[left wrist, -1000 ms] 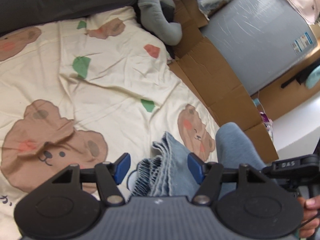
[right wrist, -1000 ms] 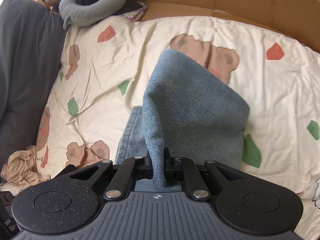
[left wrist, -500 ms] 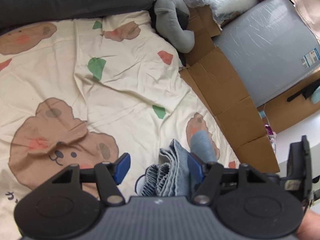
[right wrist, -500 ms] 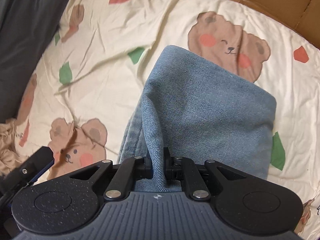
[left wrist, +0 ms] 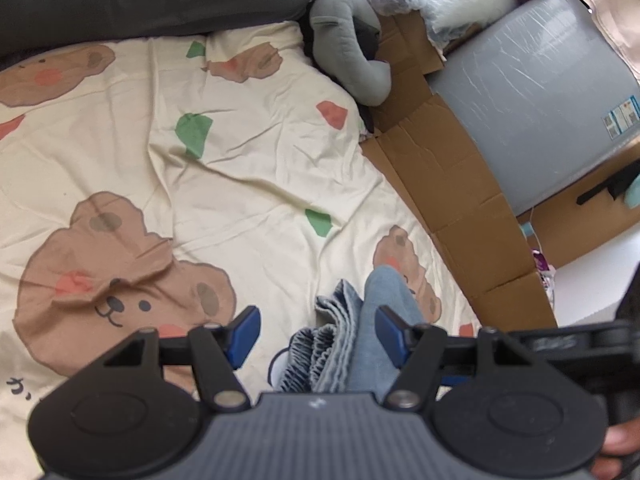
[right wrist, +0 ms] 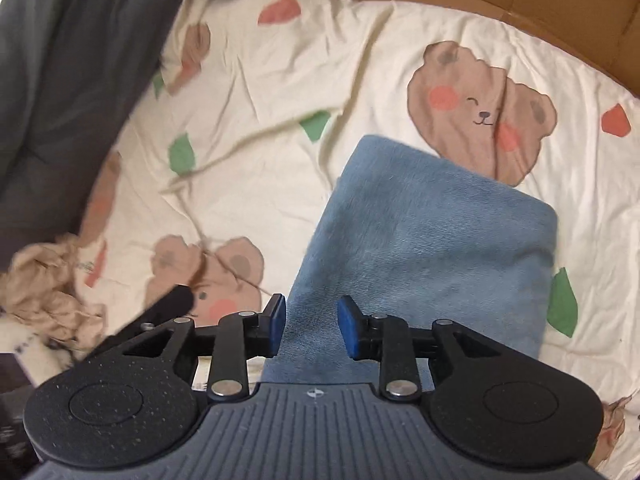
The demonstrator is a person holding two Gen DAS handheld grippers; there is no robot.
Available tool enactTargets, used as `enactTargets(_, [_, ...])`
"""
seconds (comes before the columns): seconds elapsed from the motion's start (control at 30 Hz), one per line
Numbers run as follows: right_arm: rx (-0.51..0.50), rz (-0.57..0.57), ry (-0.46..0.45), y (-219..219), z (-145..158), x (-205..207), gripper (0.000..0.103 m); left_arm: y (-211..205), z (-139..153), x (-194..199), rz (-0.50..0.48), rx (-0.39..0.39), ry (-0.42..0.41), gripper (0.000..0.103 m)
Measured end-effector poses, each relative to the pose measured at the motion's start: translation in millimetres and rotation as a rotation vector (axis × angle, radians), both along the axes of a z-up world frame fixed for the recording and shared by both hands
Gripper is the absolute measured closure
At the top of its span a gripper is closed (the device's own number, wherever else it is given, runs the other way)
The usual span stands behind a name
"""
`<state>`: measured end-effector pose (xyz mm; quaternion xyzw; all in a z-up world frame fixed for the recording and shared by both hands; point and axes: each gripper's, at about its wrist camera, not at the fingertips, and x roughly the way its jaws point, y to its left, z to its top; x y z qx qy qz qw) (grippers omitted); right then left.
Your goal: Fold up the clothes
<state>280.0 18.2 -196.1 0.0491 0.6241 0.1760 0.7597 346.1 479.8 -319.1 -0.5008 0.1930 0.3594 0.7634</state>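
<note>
Folded blue jeans (right wrist: 432,240), lower centre of frame on the bear-print bed sheet (right wrist: 280,92): right gripper (right wrist: 311,326) opening to drop the fold, left gripper (left wrist: 316,330) spread, unclenched, straddling the bunched edge to steady it.

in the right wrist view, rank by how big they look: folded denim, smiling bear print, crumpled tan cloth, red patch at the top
1. folded denim
2. smiling bear print
3. crumpled tan cloth, cut off at the frame edge, so unsure against the bear
4. red patch
</note>
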Motion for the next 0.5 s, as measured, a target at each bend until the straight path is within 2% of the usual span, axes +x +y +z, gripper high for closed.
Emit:
enactTargets(0.23, [-0.013,0.006,-0.046,-57,15,12,0.067,-17,-8,25,-0.111,-0.010,0.029,0.041])
enactTargets(0.47, [-0.016,-0.084,-0.062,-136,0,15,0.067,-41,-18,45,-0.237,-0.008,0.105,0.058])
enactTargets(0.5, [-0.014,-0.089,-0.060,-145,-5,13,0.065,-44,-19,46,-0.248,-0.009,0.117,0.064])
